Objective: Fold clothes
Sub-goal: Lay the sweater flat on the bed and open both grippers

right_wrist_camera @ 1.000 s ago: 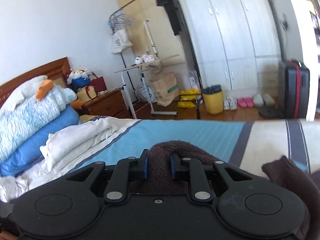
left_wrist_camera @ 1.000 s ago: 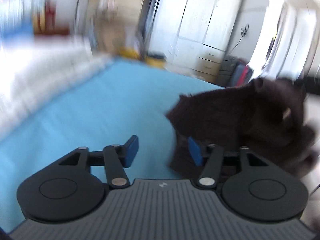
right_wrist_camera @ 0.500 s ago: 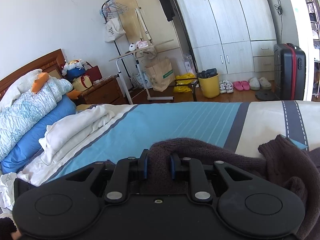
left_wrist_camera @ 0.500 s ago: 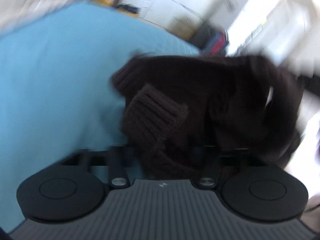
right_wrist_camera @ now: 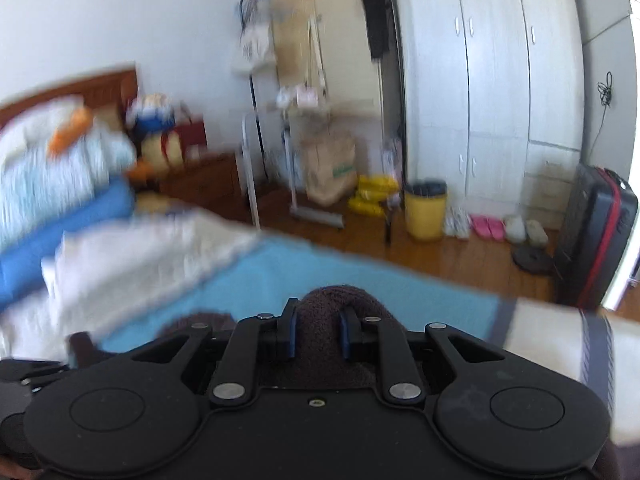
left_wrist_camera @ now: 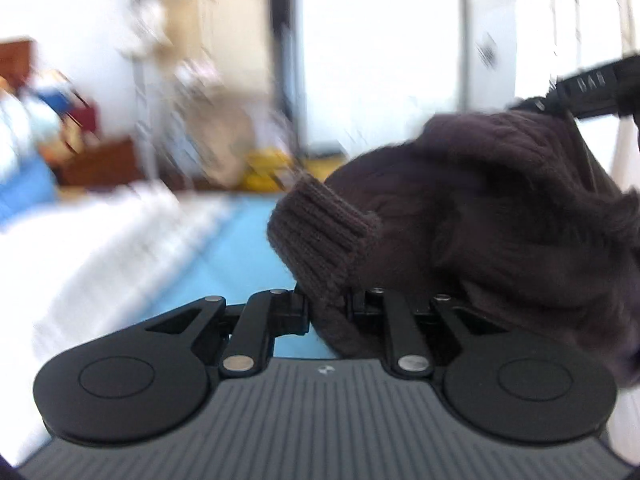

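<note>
A dark brown knitted sweater (left_wrist_camera: pixel 500 216) hangs bunched above the blue bed sheet (left_wrist_camera: pixel 244 256). My left gripper (left_wrist_camera: pixel 328 308) is shut on a ribbed cuff of it, which sticks up between the fingers. My right gripper (right_wrist_camera: pixel 318 334) is shut on a fold of the same sweater (right_wrist_camera: pixel 332 308), held above the bed. The right gripper's black body shows at the top right of the left wrist view (left_wrist_camera: pixel 592 88). Both views are blurred by motion.
White folded bedding (right_wrist_camera: pixel 132 264) and stacked blue and white quilts (right_wrist_camera: pixel 52 184) lie at the bed's left. Beyond the bed are a wooden nightstand (right_wrist_camera: pixel 208 184), a clothes rack (right_wrist_camera: pixel 288 120), a yellow bin (right_wrist_camera: pixel 426 212), white wardrobes (right_wrist_camera: pixel 500 80) and a black suitcase (right_wrist_camera: pixel 596 240).
My left gripper, open a second ago, has closed on the sweater's cuff and lifted it. My right gripper has risen with its fold, so more floor shows.
</note>
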